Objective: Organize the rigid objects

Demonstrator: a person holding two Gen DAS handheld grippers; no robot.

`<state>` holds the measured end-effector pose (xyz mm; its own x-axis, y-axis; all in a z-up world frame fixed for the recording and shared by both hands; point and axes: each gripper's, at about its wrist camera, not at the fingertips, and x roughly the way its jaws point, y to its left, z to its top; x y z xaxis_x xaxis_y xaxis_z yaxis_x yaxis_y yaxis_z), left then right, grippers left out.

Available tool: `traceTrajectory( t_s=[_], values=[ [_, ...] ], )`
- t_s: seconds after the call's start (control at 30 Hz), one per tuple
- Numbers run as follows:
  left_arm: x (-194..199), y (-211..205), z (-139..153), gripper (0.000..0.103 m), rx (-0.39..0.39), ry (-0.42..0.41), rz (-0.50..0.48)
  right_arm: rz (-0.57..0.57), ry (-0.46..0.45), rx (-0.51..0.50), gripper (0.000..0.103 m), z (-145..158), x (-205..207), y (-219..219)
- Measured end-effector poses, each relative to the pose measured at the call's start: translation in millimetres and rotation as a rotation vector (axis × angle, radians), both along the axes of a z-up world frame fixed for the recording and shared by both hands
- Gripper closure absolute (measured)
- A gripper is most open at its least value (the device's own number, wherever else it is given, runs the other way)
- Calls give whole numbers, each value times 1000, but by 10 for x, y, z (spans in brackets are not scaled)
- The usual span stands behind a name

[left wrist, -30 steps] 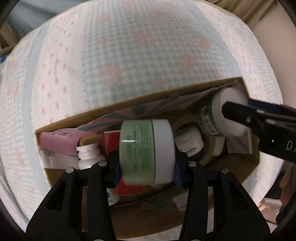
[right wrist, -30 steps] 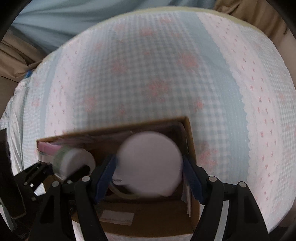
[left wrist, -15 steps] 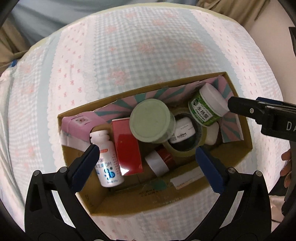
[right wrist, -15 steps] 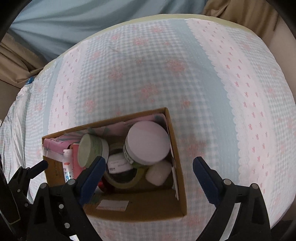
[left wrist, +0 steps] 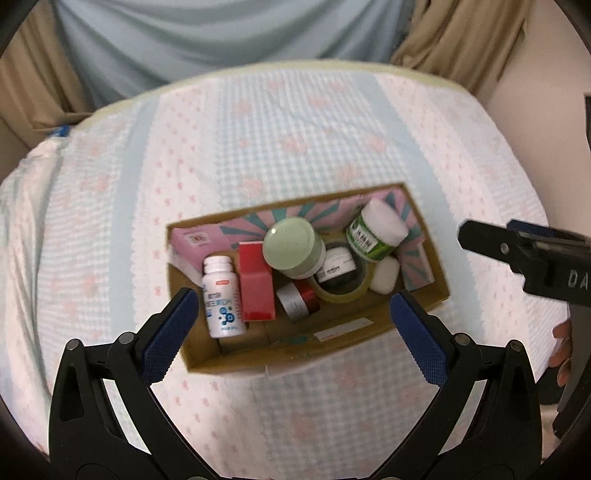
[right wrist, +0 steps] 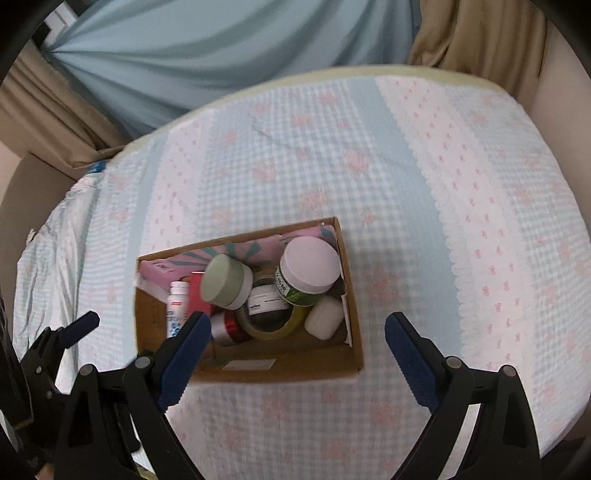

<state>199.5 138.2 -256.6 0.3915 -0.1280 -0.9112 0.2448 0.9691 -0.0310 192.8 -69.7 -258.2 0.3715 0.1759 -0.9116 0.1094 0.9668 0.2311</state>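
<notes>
Left gripper [left wrist: 291,314], right gripper [right wrist: 293,338]: jaws spread wide, empty, above cardboard box [right wrist: 280,365].

Left gripper [left wrist: 291,317] and right gripper [right wrist: 293,341] are both hanging with fingers [left wrist: 168,336] spread wide, gripping nothing.

A bed [right wrist: 424,177] with a pale blue and white checked sheet [left wrist: 295,122] dotted with pink flowers. Behind it hang a light blue curtain [right wrist: 221,48] and tan curtains [right wrist: 476,33].
</notes>
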Motion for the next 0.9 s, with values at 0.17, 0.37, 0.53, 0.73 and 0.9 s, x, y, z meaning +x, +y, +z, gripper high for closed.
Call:
traceTrajectory(
  t_s=[0.17, 0.37, 0.53, 0.73, 0.9],
  values=[
    [-247, 3, 625, 0, -48, -71, 57, 17, -83, -30, 9, 567, -324, -134],
    [-758, -62, 1394, 0, -101, -165, 116, 34, -177, -38, 9, 1274, -801, -328],
    [-1249, -146, 1911, 0, -115, -279, 164, 50, -284, -98, 9, 1792, -1228, -489],
    [-1670, -306, 2270, 0, -85, -410, 176, 42, -405, -196, 9, 2152, -1636, -621],
    [-1892, -446, 2375, 0, -98, -470, 178, 20, -474, -223, 9, 2283, -1887, -725]
  ],
)
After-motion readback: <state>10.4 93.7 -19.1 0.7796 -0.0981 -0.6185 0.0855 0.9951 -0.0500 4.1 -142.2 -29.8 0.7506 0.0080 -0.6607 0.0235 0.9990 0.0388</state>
